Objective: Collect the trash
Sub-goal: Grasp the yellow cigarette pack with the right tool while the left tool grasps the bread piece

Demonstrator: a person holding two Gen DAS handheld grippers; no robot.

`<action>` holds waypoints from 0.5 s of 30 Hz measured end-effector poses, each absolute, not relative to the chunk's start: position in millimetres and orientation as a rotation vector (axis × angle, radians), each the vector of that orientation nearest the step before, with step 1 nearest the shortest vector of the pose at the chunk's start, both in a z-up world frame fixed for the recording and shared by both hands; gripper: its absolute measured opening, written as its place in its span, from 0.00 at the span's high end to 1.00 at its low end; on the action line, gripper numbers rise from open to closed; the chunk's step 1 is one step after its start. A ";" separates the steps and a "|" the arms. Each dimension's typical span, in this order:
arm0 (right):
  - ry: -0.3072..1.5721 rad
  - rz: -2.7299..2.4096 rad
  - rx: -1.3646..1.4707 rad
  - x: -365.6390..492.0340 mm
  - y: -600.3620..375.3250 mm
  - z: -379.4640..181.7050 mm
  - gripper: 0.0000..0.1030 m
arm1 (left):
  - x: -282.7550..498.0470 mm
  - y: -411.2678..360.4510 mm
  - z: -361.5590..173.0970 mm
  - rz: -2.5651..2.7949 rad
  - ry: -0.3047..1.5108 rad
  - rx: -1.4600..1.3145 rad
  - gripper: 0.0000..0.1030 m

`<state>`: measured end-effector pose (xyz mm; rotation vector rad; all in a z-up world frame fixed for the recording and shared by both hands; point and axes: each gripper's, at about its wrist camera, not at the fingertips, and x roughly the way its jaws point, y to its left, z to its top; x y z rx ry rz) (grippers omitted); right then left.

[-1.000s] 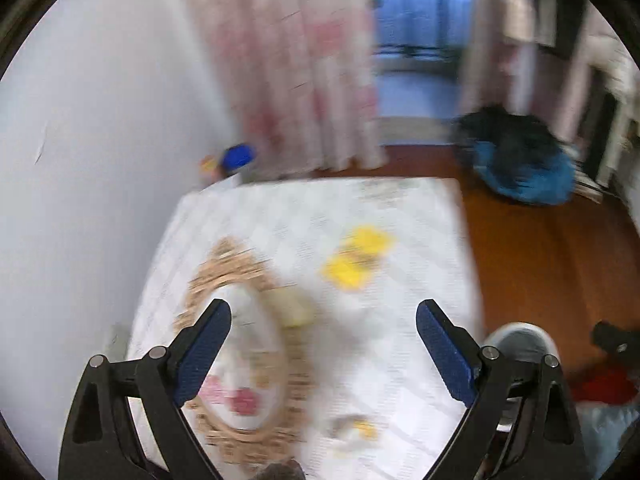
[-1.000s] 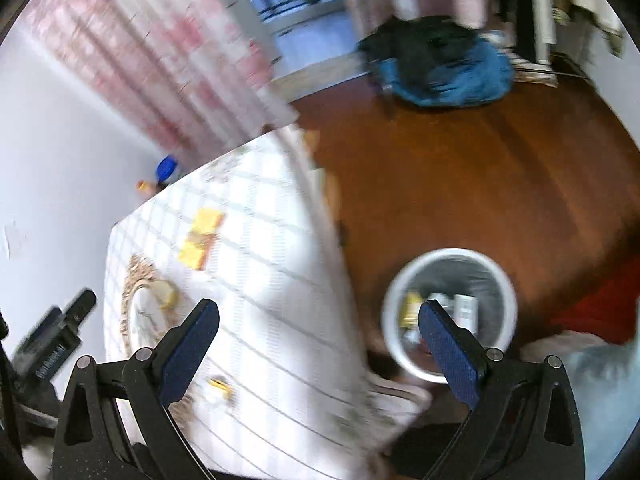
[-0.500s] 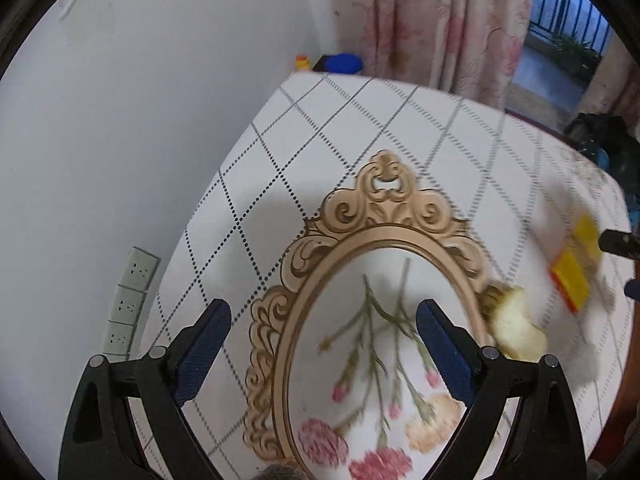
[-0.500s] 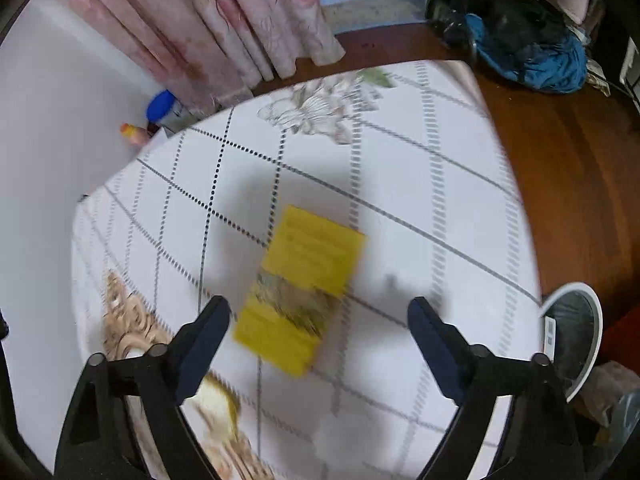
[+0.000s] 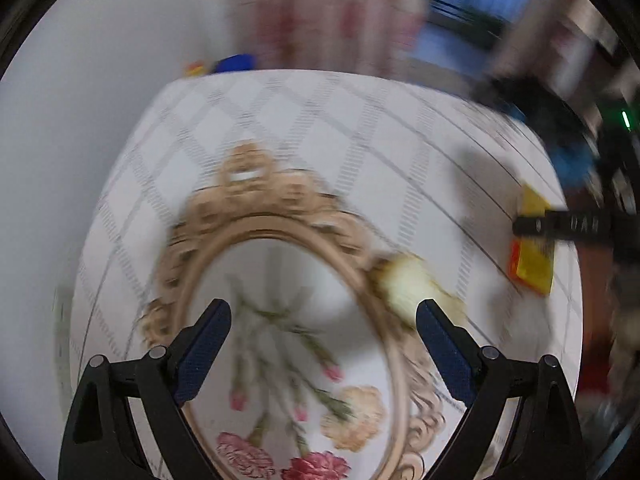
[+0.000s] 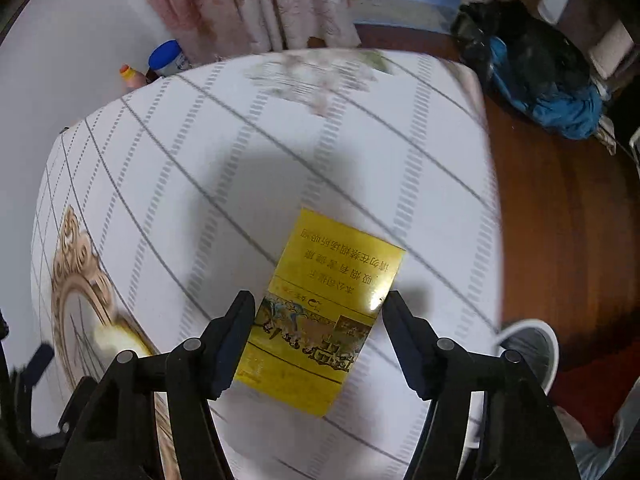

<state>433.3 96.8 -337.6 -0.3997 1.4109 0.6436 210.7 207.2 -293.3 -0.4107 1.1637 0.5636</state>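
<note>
A flat yellow cigarette pack (image 6: 326, 314) lies on the white checked tablecloth (image 6: 280, 152). My right gripper (image 6: 319, 338) is open and straddles the pack's near half, one finger on each side, neither pad clearly touching. In the left wrist view the same yellow pack (image 5: 534, 256) sits at the far right under the right gripper's black finger. A bitten apple core (image 5: 412, 284) rests beside the gold oval frame print (image 5: 280, 220). My left gripper (image 5: 322, 338) hangs open above that print, with nothing between its fingers.
A white waste bin (image 6: 536, 346) stands on the wooden floor by the table's right edge. A blue-and-black bundle (image 6: 540, 76) lies on the floor farther back. Pink curtains (image 6: 248, 4) and a blue-capped bottle (image 6: 166, 60) stand behind the table, by the white wall.
My right gripper has come lower and closer, so the yellow pack now lies between its fingers. My left gripper's view has shifted slightly right over the frame print, bringing the apple core closer.
</note>
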 end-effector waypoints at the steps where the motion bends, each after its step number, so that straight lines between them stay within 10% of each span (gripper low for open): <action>1: 1.418 0.641 -0.405 436.4 87.7 -338.3 0.35 | 214.6 198.6 -294.4 0.514 1.176 -0.374 0.09; 13: 1.425 0.641 -0.409 434.0 51.8 -355.6 0.35 | 262.5 165.8 -314.4 0.327 1.254 -0.089 0.11; 15: 1.420 0.641 -0.411 431.8 54.1 -355.4 0.35 | 263.1 168.4 -316.8 0.303 1.254 -0.093 0.41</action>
